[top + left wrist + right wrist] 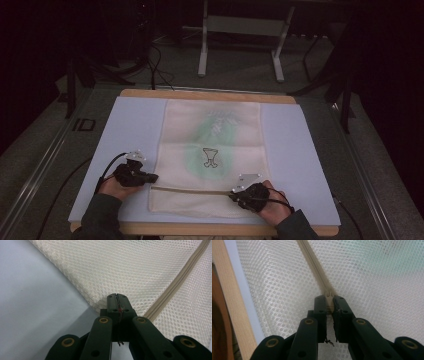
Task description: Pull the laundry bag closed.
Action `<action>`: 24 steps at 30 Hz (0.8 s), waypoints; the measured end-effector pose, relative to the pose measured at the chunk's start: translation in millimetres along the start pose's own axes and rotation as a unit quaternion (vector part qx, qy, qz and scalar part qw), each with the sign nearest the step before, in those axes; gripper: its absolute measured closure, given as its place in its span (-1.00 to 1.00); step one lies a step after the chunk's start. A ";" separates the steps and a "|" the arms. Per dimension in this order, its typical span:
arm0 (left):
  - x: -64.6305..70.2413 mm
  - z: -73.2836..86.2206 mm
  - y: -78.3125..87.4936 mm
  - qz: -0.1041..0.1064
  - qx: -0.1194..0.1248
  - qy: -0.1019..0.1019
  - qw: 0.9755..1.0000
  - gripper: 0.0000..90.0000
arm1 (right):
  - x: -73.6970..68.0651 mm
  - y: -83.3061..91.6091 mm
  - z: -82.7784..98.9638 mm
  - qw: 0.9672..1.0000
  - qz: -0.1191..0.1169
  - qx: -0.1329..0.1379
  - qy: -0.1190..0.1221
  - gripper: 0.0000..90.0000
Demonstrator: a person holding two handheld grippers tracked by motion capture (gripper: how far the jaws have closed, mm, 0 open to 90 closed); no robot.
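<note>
Setting: lab or test room, dimly lit. Evidence: pale blue work mat (300,150) on wooden board (207,94); grey carpet floor (235,70); metal rails (45,165) flanking work area; white metal table frame legs (202,50) behind; loose black cables (157,67) across floor; dark equipment stands (345,95) at the sides.

Left tongs (117,301) pinched together, right tongs (329,302) clamped (both low)
</note>
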State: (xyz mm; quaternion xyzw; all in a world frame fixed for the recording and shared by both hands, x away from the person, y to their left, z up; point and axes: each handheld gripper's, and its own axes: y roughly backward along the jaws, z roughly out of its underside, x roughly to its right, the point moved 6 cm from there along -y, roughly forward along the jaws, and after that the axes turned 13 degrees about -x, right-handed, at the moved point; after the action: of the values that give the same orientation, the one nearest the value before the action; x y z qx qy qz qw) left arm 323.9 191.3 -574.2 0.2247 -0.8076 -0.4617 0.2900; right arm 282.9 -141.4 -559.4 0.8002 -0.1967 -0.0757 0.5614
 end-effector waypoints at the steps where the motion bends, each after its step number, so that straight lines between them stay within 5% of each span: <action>1: 0.0 0.0 0.0 0.000 0.000 0.000 1.000 1.00 | 0.0 0.5 0.8 1.000 0.001 -0.002 -0.001 0.83; 24: 0.1 0.0 0.1 -0.003 -0.001 -0.001 1.000 1.00 | 6.9 6.2 15.3 1.000 0.007 -0.003 -0.018 0.83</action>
State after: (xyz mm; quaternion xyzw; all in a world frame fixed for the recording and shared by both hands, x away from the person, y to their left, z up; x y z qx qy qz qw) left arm 323.8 191.3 -574.1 0.2260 -0.8067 -0.4637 0.2883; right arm 282.6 -159.2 -558.5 0.7958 -0.2119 -0.0867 0.5607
